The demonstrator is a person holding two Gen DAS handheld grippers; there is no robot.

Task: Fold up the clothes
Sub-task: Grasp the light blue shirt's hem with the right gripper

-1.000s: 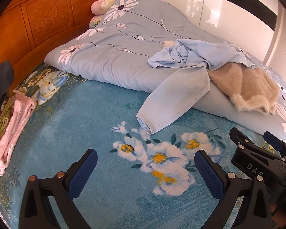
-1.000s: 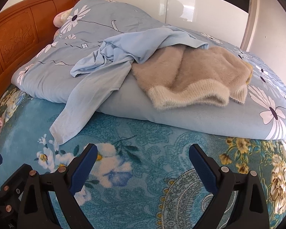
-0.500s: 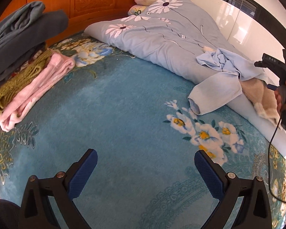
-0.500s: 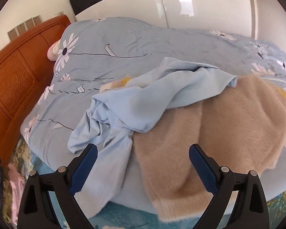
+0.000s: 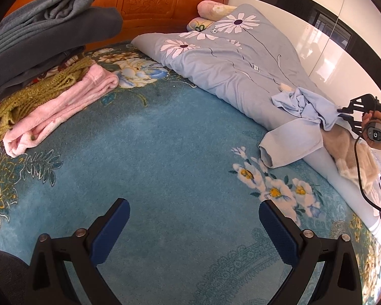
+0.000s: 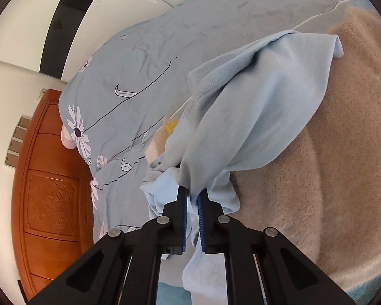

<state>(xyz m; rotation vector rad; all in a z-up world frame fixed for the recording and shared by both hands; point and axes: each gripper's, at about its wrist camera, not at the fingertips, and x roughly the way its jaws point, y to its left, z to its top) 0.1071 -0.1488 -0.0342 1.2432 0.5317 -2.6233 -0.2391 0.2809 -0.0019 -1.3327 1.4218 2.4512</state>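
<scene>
Folded clothes (image 5: 50, 81) lie left on the bed (image 5: 165, 157); a quilt (image 5: 228, 58) lies right, with a shirt (image 5: 299, 106) and sweater (image 5: 353, 160) on it.

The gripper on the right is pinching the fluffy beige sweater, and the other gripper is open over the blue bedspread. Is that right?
Not quite. The right gripper is closing on the light blue shirt, not the beige sweater, which lies underneath; the right wrist view shows it. The left gripper is indeed open over the blue bedspread.
</scene>
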